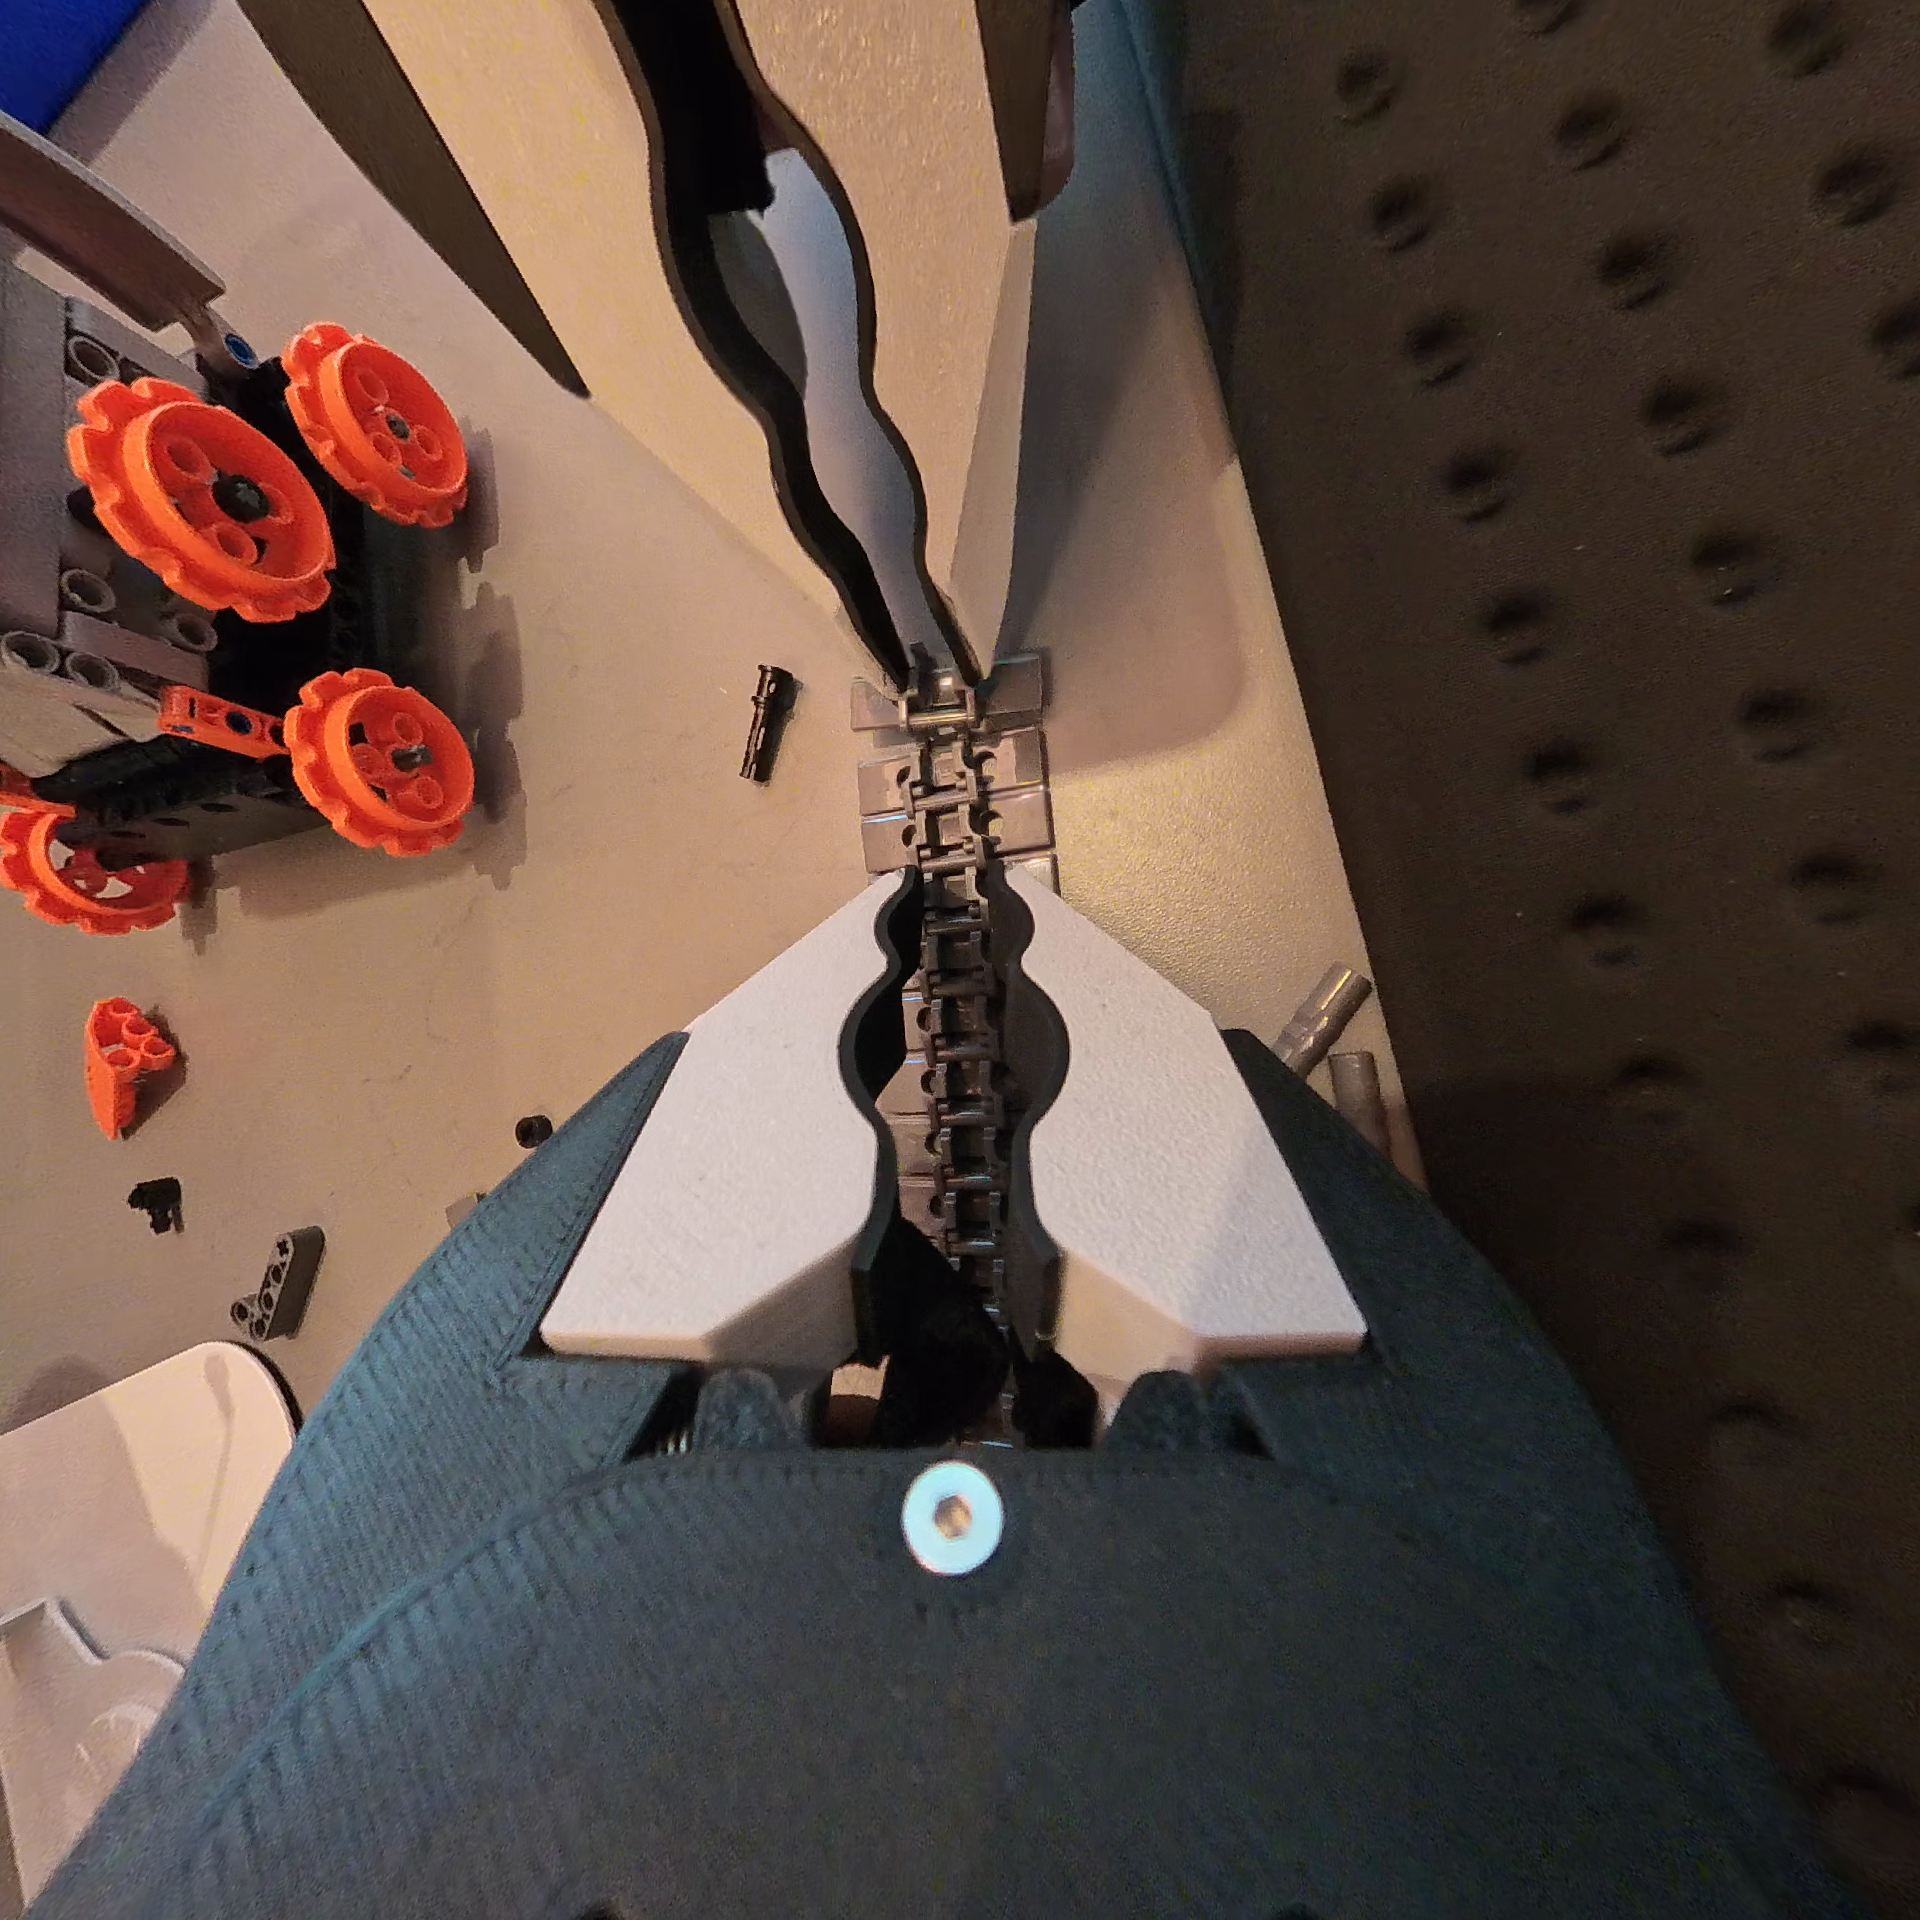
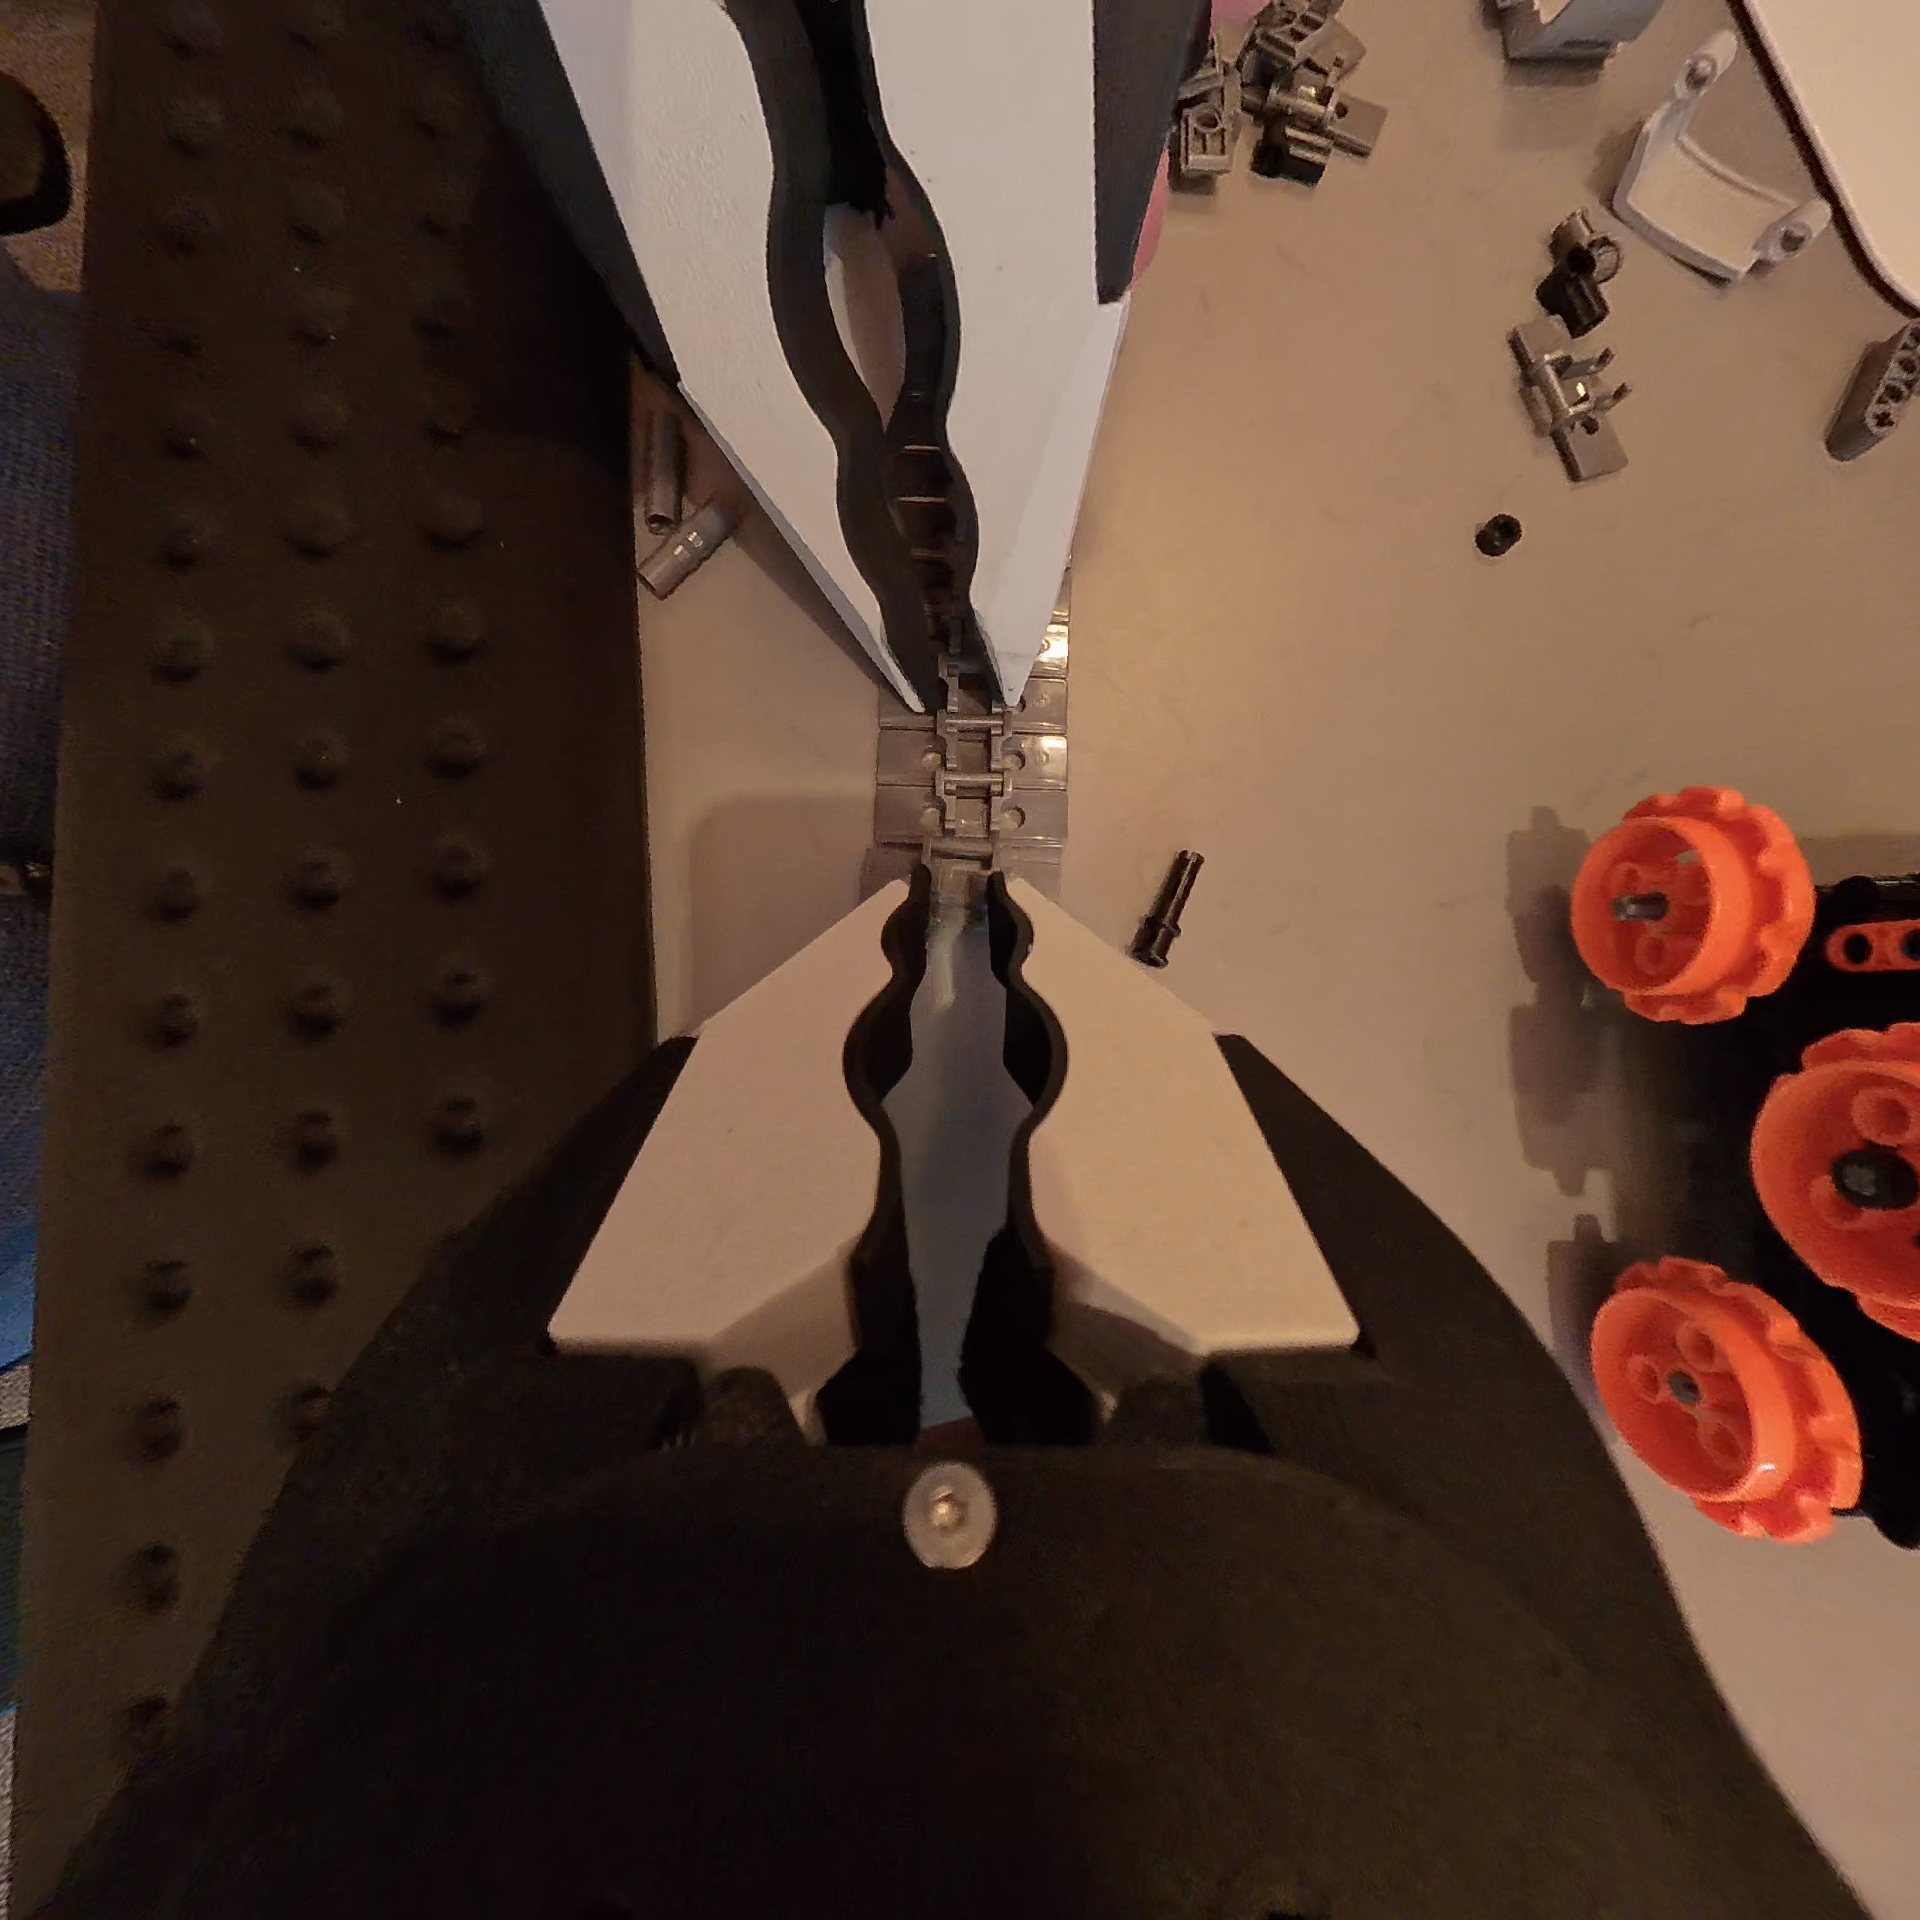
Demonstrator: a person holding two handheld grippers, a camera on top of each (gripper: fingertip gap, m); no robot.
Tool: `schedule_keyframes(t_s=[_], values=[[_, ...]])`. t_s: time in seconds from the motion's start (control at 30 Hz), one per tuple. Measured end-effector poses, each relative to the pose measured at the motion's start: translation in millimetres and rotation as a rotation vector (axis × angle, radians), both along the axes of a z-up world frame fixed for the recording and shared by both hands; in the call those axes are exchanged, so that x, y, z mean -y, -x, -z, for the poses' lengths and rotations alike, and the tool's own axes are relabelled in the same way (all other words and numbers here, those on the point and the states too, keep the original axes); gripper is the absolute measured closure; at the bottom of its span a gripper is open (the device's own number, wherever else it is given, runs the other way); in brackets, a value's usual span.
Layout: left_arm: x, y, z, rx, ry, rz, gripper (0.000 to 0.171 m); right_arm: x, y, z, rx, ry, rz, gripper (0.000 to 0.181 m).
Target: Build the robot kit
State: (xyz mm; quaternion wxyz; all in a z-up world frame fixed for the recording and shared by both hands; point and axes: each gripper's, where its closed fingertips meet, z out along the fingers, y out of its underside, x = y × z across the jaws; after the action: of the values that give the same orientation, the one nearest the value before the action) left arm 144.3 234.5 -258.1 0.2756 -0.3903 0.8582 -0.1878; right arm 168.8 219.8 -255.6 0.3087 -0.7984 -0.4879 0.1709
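A grey linked track chain (image 1: 951,790) lies stretched between my two grippers, which face each other tip to tip over the beige table (image 1: 623,935). My left gripper (image 1: 951,883) is shut along the chain, with several links running back between its white fingers. My right gripper (image 2: 956,883) is shut on the chain's end link (image 2: 971,774) at its fingertips. Each gripper shows in the other's view: the right one in the left wrist view (image 1: 940,675), the left one in the right wrist view (image 2: 961,696). About three links show between the tips.
A black and grey model vehicle with orange toothed wheels (image 1: 239,582) (image 2: 1766,1143) stands beside the chain. A black pin (image 1: 769,722) (image 2: 1169,909) lies near the tips. A black studded mat (image 1: 1610,727) (image 2: 343,727) borders the table. Loose grey parts (image 2: 1569,400) and an orange piece (image 1: 125,1060) lie scattered. Only a small space, under 4 cm, lies between the two pairs of fingers.
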Motion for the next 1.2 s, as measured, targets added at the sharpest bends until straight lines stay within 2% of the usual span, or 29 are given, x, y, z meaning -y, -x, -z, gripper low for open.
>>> schedule_keyframes(t_s=[0.2, 0.27, 0.33, 0.43, 0.93, 1.07, 1.2], values=[[1, 0, 0, -0.001, -0.005, 0.005, 0.16, -2, 0, 3, 0.025, -0.013, 0.009, 0.171], [1, 1, 0, -0.002, -0.01, 0.01, 0.16, -2, -1, 1, 0.029, -0.017, 0.011, 0.165], [1, 1, 0, -0.002, -0.013, 0.014, 0.16, -3, -2, -4, 0.024, -0.038, 0.013, 0.166], [2, 1, -1, -0.001, -0.009, 0.018, 0.159, -5, 4, -14, -0.026, -0.051, 0.005, 0.181], [4, -1, 0, 0.003, 0.03, 0.017, 0.16, -5, 11, 0, 0.05, 0.012, -0.032, 0.181], [4, -4, -8, 0.043, 0.029, 0.015, 0.158, -9, 10, -14, -0.04, -0.006, 0.0, 0.181], [9, -13, -21, 0.097, 0.07, 0.012, 0.159, -6, 5, -14, -0.033, 0.005, -0.01, 0.181]])
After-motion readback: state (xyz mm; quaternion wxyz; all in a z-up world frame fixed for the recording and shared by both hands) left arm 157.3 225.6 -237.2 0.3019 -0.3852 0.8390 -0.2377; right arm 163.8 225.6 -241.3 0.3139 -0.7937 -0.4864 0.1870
